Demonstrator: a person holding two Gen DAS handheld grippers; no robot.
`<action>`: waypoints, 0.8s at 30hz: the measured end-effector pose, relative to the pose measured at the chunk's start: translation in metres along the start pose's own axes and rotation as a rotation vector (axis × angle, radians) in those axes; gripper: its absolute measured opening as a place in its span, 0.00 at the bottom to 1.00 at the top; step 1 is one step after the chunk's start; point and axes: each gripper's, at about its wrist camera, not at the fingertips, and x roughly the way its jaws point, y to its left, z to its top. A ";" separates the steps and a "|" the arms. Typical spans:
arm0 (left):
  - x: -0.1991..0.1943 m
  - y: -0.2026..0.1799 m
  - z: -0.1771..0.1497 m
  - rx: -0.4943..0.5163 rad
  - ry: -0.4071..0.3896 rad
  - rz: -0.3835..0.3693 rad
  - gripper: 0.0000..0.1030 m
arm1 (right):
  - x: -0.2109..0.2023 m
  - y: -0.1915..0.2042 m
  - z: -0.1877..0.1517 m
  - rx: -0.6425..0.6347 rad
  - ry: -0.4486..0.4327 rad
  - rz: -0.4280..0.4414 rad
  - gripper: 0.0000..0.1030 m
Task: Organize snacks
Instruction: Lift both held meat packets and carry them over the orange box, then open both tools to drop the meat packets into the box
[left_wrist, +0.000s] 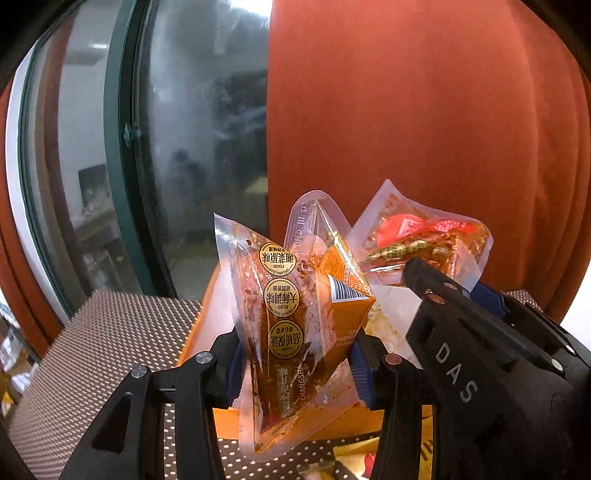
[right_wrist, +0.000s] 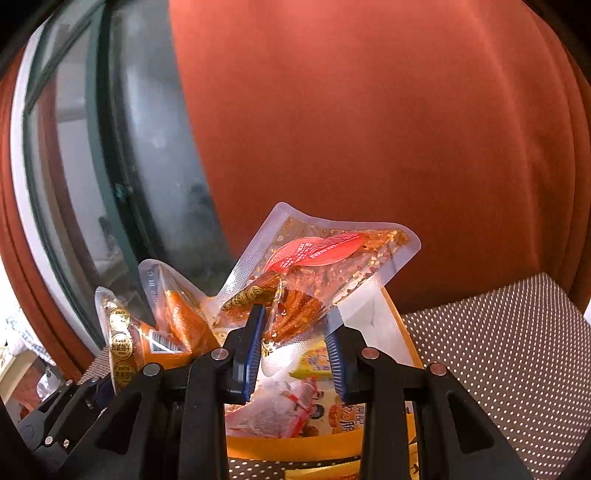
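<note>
My left gripper (left_wrist: 295, 365) is shut on a clear orange snack pouch with gold round stickers (left_wrist: 288, 325) and holds it upright above the orange box (left_wrist: 325, 424). The same pouch shows at the left in the right wrist view (right_wrist: 147, 332). My right gripper (right_wrist: 295, 332) is shut on a clear spicy snack pouch with a red label (right_wrist: 317, 266), also held above the box (right_wrist: 402, 332). This pouch shows behind the right gripper's body in the left wrist view (left_wrist: 424, 243).
The orange box holds several more snack packs (right_wrist: 295, 402). It stands on a brown white-dotted cloth (left_wrist: 110, 332) (right_wrist: 509, 350). Behind are a dark window (left_wrist: 184, 147) and a red-orange curtain (left_wrist: 424, 129). More packs lie at the near edge (left_wrist: 354, 458).
</note>
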 end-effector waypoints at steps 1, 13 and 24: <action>0.006 0.000 0.000 -0.005 0.005 -0.001 0.47 | 0.006 -0.002 -0.001 0.000 0.010 -0.012 0.34; 0.071 -0.013 -0.003 -0.002 0.070 0.010 0.48 | 0.037 -0.021 -0.008 -0.035 0.003 -0.172 0.34; 0.111 0.003 -0.020 -0.016 0.223 -0.038 0.66 | 0.076 -0.019 -0.017 -0.048 0.092 -0.195 0.34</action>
